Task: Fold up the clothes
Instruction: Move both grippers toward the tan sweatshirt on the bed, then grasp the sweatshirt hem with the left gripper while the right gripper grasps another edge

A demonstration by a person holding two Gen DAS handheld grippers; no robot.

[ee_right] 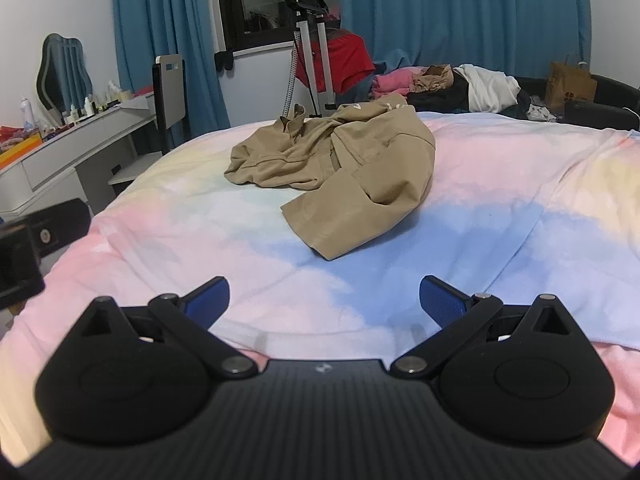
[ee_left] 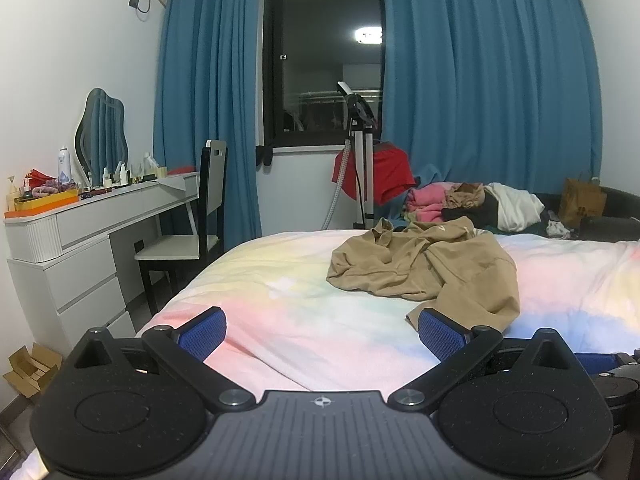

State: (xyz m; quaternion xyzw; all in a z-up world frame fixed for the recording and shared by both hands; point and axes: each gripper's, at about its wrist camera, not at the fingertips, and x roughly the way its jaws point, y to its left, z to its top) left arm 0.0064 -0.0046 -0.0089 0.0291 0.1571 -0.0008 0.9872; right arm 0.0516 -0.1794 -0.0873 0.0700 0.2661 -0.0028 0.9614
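Jaws spread wide and empty on both the left gripper (ee_left: 322, 334) and the right gripper (ee_right: 324, 300), poised low over the near edge of a pastel rainbow bed (ee_right: 500, 184). Ahead, well apart from either set of jaws: one tan sweatshirt (ee_right: 344, 164), crumpled mid-bed, one sleeve trailing toward the camera. No fold begun, by the look of it; spreading flat, sleeves and halving all left to do. Beyond the far edge, one heap of mixed clothes (ee_left: 472, 204), pink, white and dark, seemingly unsorted. Also counted: one tripod stand (ee_left: 362, 152) draped in red, one chair (ee_left: 200, 216), one dressing table (ee_left: 100, 216), one mirror (ee_left: 102, 136).
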